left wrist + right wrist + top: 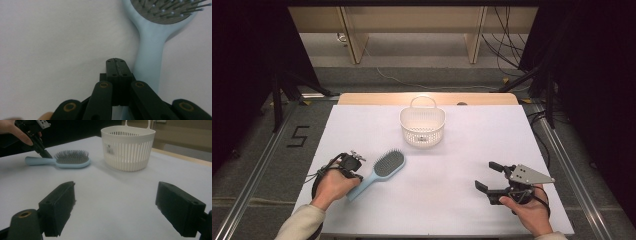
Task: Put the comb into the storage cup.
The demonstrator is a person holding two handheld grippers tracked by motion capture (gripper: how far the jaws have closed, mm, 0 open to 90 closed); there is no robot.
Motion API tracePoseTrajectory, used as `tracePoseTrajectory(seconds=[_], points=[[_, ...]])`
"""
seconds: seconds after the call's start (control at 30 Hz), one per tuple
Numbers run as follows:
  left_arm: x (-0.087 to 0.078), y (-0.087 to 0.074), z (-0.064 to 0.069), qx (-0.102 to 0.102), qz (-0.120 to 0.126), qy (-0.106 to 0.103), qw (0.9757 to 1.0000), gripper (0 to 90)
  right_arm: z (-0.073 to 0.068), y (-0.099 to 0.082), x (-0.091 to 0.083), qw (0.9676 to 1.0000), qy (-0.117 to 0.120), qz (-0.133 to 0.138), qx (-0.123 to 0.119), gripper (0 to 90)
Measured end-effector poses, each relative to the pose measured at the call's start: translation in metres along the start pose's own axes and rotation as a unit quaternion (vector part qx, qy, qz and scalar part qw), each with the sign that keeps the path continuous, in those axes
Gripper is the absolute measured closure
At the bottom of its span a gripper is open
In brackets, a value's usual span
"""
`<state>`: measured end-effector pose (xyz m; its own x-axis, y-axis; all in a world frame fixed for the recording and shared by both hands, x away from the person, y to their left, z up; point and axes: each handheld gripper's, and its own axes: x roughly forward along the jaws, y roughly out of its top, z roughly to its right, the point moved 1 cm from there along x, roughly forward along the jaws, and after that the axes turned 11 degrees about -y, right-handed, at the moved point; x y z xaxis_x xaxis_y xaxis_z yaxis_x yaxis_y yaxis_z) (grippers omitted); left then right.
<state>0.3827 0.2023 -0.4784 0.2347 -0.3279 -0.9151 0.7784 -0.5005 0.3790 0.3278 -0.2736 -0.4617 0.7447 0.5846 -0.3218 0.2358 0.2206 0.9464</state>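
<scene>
Hairbrush (382, 170) pickup looks underway: our left tool (116, 67), pinched empty beside its handle, must widen first; right tool (490, 178) gapes wide.

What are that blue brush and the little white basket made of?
Hairbrush: looks like smooth, matte pale-blue plastic, moulded in one piece, with thin ball-tipped bristles on a grey pad. Basket: probably rigid off-white plastic, judging by its even moulded slots and slight sheen.

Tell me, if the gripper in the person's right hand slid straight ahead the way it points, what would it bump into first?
Probably nothing nearby: the open right gripper faces bare white table. Farther along lie the hairbrush and basket, though depth is uncertain.
</scene>
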Motion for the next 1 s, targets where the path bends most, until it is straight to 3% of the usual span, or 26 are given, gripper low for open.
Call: tracePoseTrajectory(seconds=[0.2, 0.5, 0.57, 0.63, 0.73, 0.83, 1.0], points=[[-0.003, -0.001, -0.006, -0.005, 0.008, -0.005, 0.9999, 88.9, 0.000, 0.000, 0.000, 1.0000, 0.000, 0.000, 0.000, 16.7], [-0.020, 0.004, -0.007, -0.002, 0.055, 0.017, 0.9984, 68.5, 0.000, 0.000, 0.000, 1.0000, 0.000, -0.001, 0.000, 16.7], [-0.023, 0.005, -0.008, -0.007, 0.072, 0.015, 0.9973, 61.7, 0.000, 0.000, 0.000, 1.0000, 0.000, -0.001, 0.000, 16.7], [-0.025, 0.007, -0.010, -0.002, 0.107, 0.021, 0.9941, 50.6, 0.000, 0.000, 0.001, 1.0000, 0.000, -0.002, 0.000, 16.7], [-0.028, 0.007, -0.011, 0.003, 0.109, 0.034, 0.9935, 42.6, 0.000, 0.000, 0.000, 1.0000, 0.000, -0.001, 0.000, 16.7], [-0.029, 0.008, -0.011, 0.009, 0.118, 0.044, 0.9920, 23.3, 0.000, 0.000, 0.000, 1.0000, -0.001, -0.001, 0.000, 16.7], [-0.030, 0.009, -0.012, 0.010, 0.132, 0.052, 0.9898, 13.7, 0.000, 0.000, 0.000, 1.0000, -0.001, -0.002, 0.000, 16.7]])
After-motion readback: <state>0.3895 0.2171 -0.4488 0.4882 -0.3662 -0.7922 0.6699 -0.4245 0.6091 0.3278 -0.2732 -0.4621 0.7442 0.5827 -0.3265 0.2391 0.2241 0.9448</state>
